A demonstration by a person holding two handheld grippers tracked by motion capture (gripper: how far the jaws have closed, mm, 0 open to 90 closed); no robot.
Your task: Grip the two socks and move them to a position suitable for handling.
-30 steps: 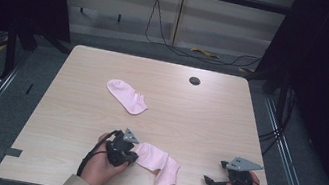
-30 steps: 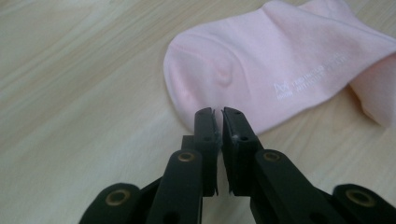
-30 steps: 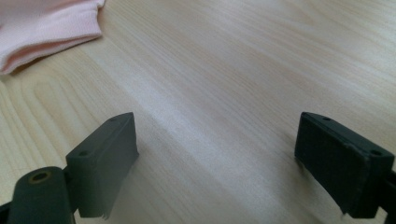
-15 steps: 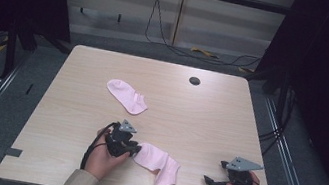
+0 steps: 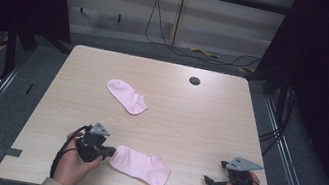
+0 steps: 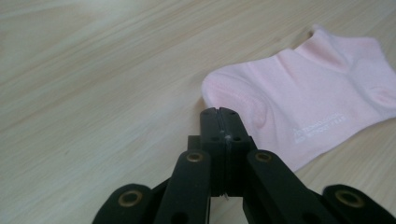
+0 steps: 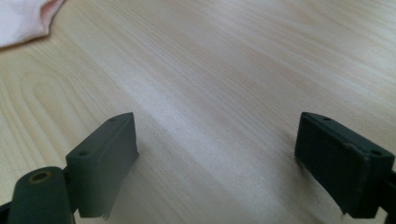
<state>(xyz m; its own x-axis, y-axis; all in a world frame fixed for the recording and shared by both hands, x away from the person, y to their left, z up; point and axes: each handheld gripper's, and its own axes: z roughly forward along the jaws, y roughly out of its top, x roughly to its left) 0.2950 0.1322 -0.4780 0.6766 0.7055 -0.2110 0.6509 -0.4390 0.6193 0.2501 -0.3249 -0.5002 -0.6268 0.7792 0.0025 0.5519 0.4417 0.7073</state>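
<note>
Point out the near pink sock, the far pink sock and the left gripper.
near pink sock point(image 5: 141, 165): high view, middle of its foot part.
far pink sock point(image 5: 126, 96): high view, centre of the fabric.
left gripper point(image 6: 219, 113): left gripper view, tip of its closed jaws.

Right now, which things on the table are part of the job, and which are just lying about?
In the job:
near sock
far sock
left hand-held gripper, shut beside the near sock
right hand-held gripper, open

Lying about:
dark round spot at the table's far edge
</note>
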